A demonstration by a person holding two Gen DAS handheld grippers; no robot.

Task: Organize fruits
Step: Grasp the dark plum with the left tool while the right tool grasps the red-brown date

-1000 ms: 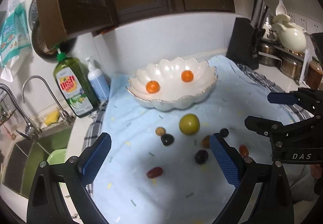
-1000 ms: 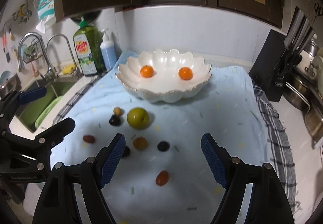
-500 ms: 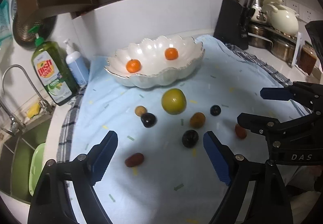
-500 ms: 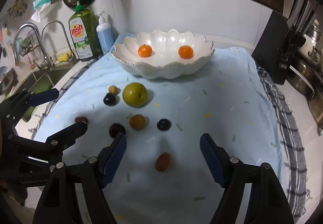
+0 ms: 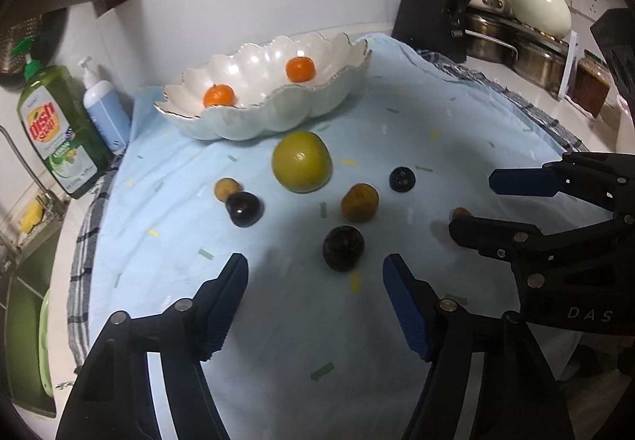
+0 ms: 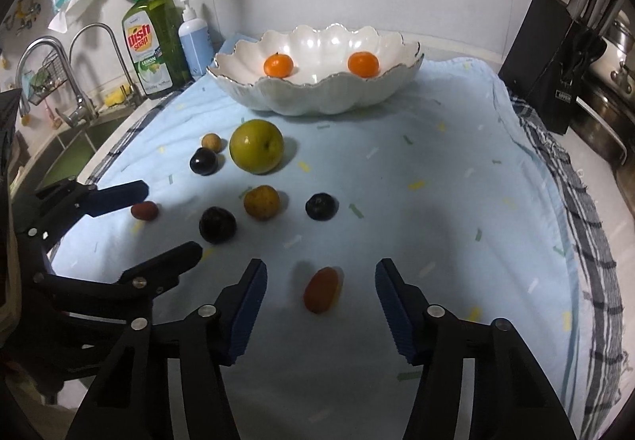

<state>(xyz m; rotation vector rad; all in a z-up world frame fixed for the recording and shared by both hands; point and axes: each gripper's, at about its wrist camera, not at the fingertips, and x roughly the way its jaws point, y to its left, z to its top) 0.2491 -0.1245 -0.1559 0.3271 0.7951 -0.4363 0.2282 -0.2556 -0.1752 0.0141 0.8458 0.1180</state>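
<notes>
Right wrist view: the right gripper (image 6: 320,283) has its fingers closing around a small reddish fruit (image 6: 321,289) on the blue cloth (image 6: 456,202), not yet touching it. The left gripper (image 5: 315,277) is closing too, with nothing between its fingers; a dark plum (image 5: 343,247) lies just ahead. Two oranges sit in the white bowl (image 6: 317,98).

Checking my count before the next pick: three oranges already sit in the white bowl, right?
Not quite: the white bowl holds two oranges, one at left and one at right, as the right wrist view shows. The other fruit lies on the blue cloth.
</notes>
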